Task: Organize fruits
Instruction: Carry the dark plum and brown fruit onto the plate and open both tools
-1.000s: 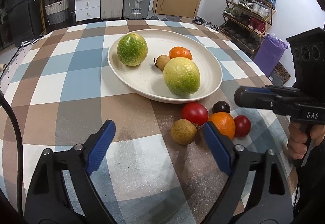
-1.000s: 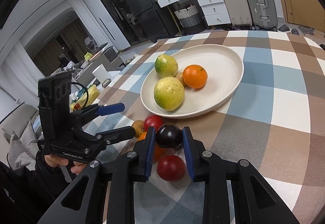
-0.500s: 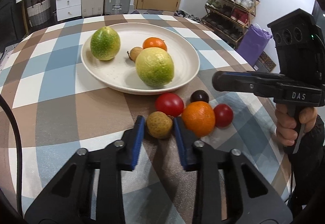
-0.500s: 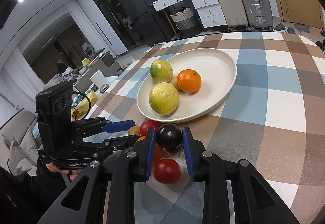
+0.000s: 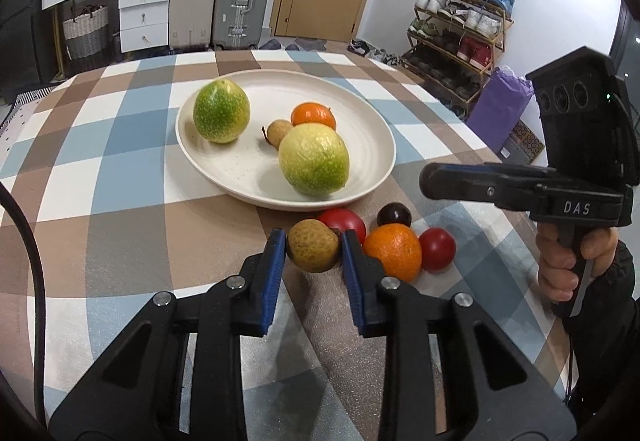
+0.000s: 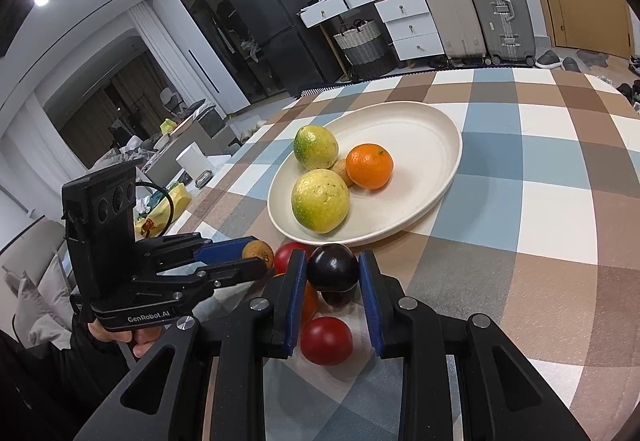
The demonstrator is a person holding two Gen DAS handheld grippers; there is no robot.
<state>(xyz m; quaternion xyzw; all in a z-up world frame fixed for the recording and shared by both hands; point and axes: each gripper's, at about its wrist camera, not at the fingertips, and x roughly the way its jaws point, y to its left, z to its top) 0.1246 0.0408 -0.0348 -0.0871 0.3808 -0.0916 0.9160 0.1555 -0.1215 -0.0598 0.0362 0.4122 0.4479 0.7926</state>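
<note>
Gripping one small fruit each, both grippers look ready to carry to the cream plate (image 5: pixel 376 177) at twelve o'clock. The left gripper (image 5: pixel 313 247) has its jaws nearly shut around the tan longan (image 5: pixel 313 250), pads pressing both flanks. The right gripper (image 6: pixel 332 269) is likewise clamped on the dark plum (image 6: pixel 332 267). An orange (image 5: pixel 394 256) and two red tomatoes wait on the checked surface (image 5: pixel 120 225) at the plate's six o'clock, likely next.
</note>
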